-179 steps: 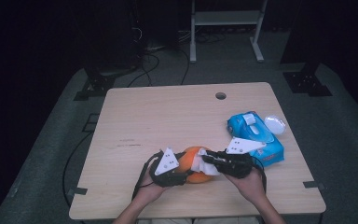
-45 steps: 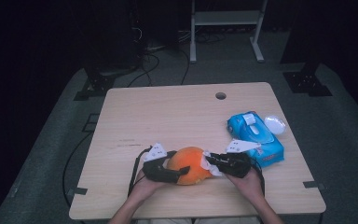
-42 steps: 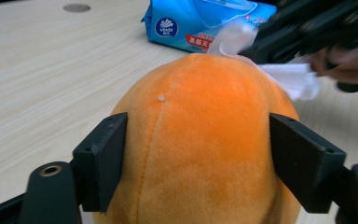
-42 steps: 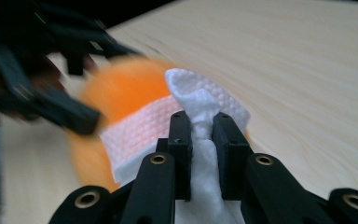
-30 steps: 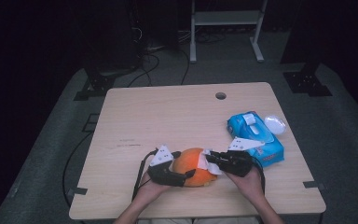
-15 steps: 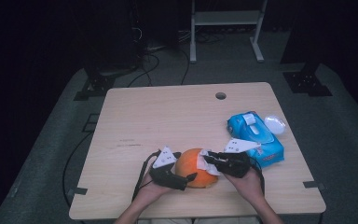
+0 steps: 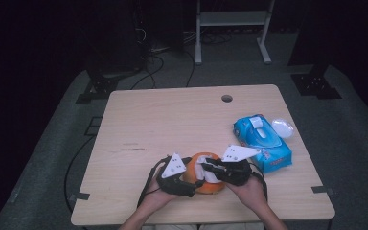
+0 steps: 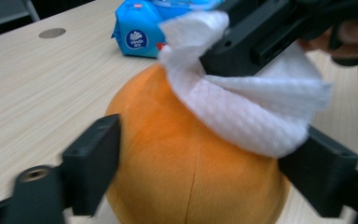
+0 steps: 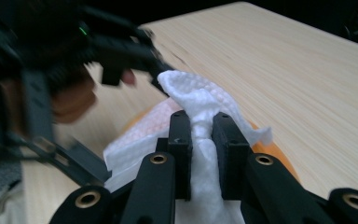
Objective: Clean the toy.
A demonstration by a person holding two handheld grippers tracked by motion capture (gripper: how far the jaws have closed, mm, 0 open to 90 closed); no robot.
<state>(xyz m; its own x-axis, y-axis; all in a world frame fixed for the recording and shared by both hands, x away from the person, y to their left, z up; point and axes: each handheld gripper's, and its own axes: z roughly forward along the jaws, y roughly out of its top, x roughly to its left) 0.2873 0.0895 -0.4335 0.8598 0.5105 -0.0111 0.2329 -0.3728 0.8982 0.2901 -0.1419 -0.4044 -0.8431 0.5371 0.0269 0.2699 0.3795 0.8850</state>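
One orange ball (image 8: 186, 158), soft and round with no long axis; a seam runs down its near face. It sits on the tabletop (image 7: 172, 124) near the front edge, between the two claws.

One white paper wipe (image 9: 200, 112), bunched, draped over the ball's top.

Two claws. Left claw (image 8: 205, 172): jaws set wide either side of the ball, just been opening then easing in; whether they touch it, cannot tell. Right claw (image 9: 200, 154): pinched tight on the wipe.

One blue wipe packet (image 7: 263, 143) lies just beside the right claw; one small white lid (image 7: 282, 127) beside it. One round hole (image 7: 227, 98) near the far edge.
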